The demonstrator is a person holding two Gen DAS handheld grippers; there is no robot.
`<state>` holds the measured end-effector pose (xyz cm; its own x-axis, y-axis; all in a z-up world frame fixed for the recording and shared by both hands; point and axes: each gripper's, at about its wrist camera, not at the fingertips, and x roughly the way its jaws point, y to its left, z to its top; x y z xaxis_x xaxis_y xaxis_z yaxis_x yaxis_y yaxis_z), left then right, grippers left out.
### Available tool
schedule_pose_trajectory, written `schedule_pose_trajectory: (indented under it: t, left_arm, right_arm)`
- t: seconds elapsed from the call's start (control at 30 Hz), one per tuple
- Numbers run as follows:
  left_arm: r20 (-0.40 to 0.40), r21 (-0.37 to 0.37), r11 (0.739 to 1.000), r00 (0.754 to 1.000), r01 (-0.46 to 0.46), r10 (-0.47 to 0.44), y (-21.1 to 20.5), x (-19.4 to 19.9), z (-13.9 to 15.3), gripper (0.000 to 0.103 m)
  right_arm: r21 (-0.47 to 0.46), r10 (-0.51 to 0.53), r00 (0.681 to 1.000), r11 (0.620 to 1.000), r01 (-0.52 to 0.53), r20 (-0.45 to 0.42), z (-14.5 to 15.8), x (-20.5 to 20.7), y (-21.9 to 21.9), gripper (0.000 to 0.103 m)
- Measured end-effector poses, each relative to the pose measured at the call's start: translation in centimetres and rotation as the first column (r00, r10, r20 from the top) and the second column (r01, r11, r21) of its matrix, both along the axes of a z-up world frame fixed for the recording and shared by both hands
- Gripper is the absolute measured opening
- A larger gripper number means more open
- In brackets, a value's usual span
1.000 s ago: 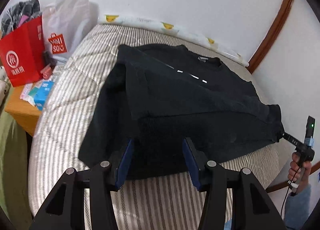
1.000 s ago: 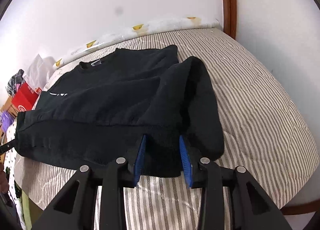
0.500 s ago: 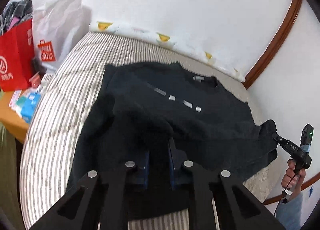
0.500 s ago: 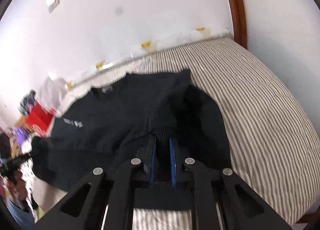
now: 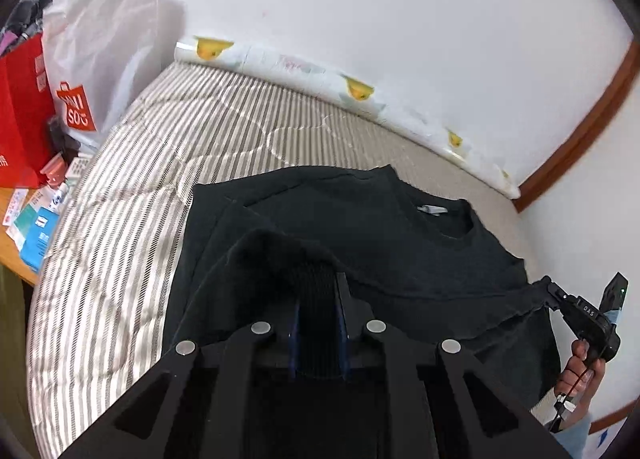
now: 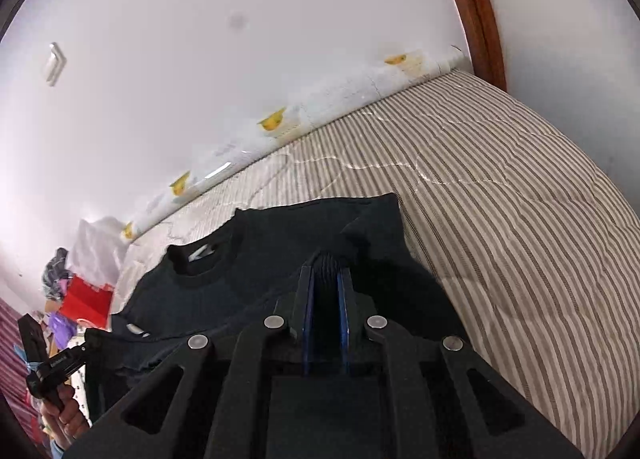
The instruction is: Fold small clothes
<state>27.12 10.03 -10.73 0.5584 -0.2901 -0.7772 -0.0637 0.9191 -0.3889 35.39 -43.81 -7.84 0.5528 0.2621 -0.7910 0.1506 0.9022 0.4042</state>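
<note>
A black sweater [image 5: 400,243] lies on the striped bed [image 5: 132,199], collar toward the wall. My left gripper [image 5: 319,299] is shut on its ribbed bottom hem at the left corner and holds it lifted above the body. My right gripper [image 6: 326,283] is shut on the ribbed hem at the right corner of the sweater [image 6: 280,243], also lifted. The right gripper [image 5: 554,295] shows at the right edge of the left wrist view, the left gripper [image 6: 86,341] at the left edge of the right wrist view. The lower body of the sweater is folded up and hangs between them.
A red bag [image 5: 20,111] and a white Miniso bag [image 5: 100,47] stand by the bed's left side, above a wooden table [image 5: 16,255] with small boxes. A white duck-print roll [image 5: 320,75] runs along the wall. Bare striped mattress [image 6: 520,199] lies right of the sweater.
Both grippers closed on the sweater's hem and lifted it up and forward toward the collar. The white stripe marks on the chest are now covered in the left wrist view.
</note>
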Motion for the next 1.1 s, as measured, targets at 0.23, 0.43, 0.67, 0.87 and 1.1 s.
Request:
schedule_pose_trajectory:
  t: [0.23, 0.43, 0.67, 0.87, 1.1]
  left_arm:
    - [-0.036, -0.087, 0.995, 0.998, 0.038, -0.041, 0.8, 1.3, -0.9, 0.023]
    - [0.002, -0.073, 0.995, 0.998, 0.068, -0.068, 1.1, -0.3, -0.2, 0.031]
    - [0.045, -0.048, 0.998, 0.998, 0.050, -0.048, 2.0, -2.6, 0.7, 0.060]
    - [0.025, 0.062, 0.986, 0.987, 0.154, -0.156, -0.2, -4.9, 0.3, 0.060]
    - [-0.042, 0.294, 0.928, 0.973, 0.230, -0.228, -4.3, -4.7, -1.3, 0.060]
  right_arm:
    - [0.018, -0.018, 1.000, 1.000, 0.018, -0.010, -0.3, 1.5, -0.7, 0.018]
    - [-0.056, 0.112, 0.992, 0.993, -0.108, 0.063, 2.3, -0.7, 1.4, 0.032]
    - [-0.132, 0.242, 0.969, 0.964, -0.233, 0.055, 3.2, -4.1, 4.0, 0.033]
    - [-0.167, 0.351, 0.936, 0.921, -0.352, -0.033, 1.0, -5.9, 6.5, 0.033]
    - [-0.124, 0.322, 0.942, 0.935, -0.333, -0.096, -1.7, -4.2, 7.6, 0.033]
